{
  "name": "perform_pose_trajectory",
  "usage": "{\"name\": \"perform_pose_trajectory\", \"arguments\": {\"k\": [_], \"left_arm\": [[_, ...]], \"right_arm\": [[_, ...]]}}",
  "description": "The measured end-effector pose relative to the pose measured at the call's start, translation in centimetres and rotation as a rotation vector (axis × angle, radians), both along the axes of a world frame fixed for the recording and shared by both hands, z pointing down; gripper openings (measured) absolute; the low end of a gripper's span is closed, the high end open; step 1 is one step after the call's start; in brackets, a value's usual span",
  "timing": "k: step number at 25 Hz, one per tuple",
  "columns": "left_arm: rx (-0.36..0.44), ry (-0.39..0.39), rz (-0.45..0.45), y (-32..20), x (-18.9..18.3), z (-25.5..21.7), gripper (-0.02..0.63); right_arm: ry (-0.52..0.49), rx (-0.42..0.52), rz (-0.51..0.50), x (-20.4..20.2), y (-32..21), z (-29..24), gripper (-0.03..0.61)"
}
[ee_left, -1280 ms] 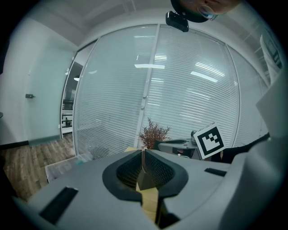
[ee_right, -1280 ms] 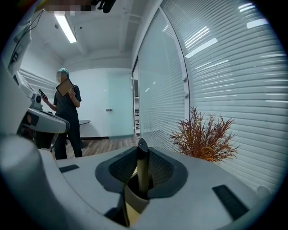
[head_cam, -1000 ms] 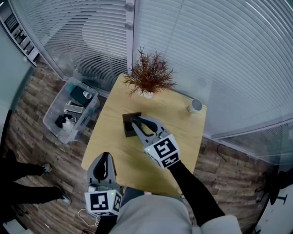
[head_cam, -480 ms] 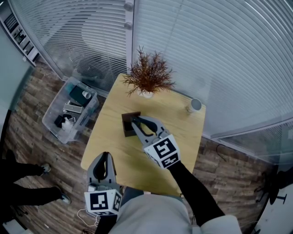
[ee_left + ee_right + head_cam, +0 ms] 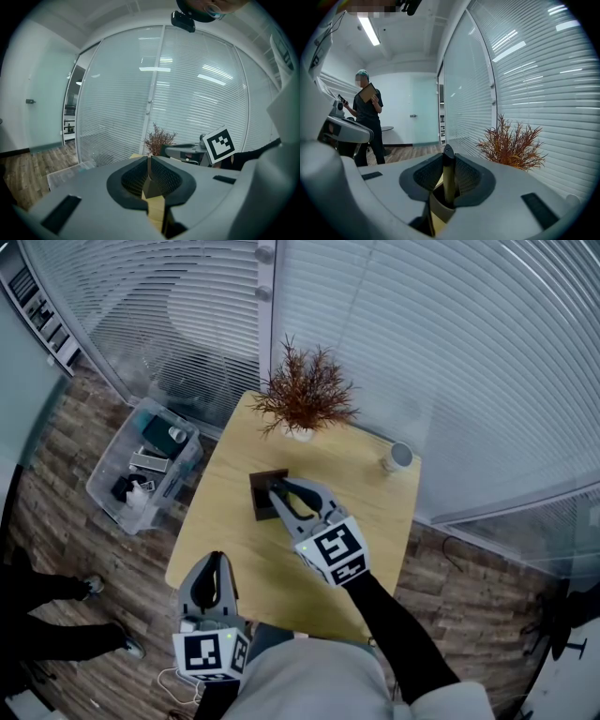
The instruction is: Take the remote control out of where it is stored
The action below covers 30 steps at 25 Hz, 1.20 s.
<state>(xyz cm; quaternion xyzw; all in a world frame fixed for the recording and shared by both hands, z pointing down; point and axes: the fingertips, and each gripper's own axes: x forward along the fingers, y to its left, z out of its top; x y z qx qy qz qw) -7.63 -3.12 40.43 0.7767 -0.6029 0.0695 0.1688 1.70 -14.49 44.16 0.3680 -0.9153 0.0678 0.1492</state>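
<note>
Centre frame, my right tongs (image 5: 277,487) pinch the remote (image 5: 448,174), upright in its dark holder (image 5: 261,500) on the counter (image 5: 232,532). Lower left, my left tongs (image 5: 217,562) sit pressed together, empty. Grip made; lifting out remains.

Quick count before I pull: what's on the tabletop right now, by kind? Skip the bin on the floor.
Potted plant: 1
Cup: 1
Dark holder: 1
Remote control, upright in the holder, clamped by the right gripper: 1
Total: 4
</note>
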Motion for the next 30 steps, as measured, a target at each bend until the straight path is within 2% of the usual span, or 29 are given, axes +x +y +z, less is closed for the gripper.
{"name": "perform_pose_trajectory", "arguments": {"k": [30], "left_arm": [[0.006, -0.002, -0.002, 0.19, -0.16, -0.15, 0.028]], "right_arm": [[-0.002, 0.017, -0.002, 0.05, 0.34, -0.81, 0.077]]}}
